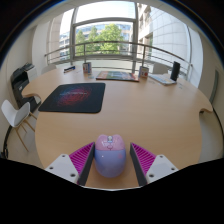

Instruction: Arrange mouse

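Note:
A pale lilac computer mouse (pixel 111 155) rests on the wooden table (pixel 150 112), between the two fingers of my gripper (pixel 112 160). The pink pads (pixel 82 158) flank it on both sides. The left pad is close against the mouse, while a narrow strip of table shows between the mouse and the right pad, so the gripper is open. A black mouse mat with a reddish pattern (pixel 72 96) lies on the table well beyond the fingers and to the left.
A second dark mat (pixel 117 75) lies at the table's far end, with small upright items (pixel 87 69) and a black speaker-like object (pixel 175 71) near it. Chairs (pixel 15 110) stand along the left side. Large windows are behind.

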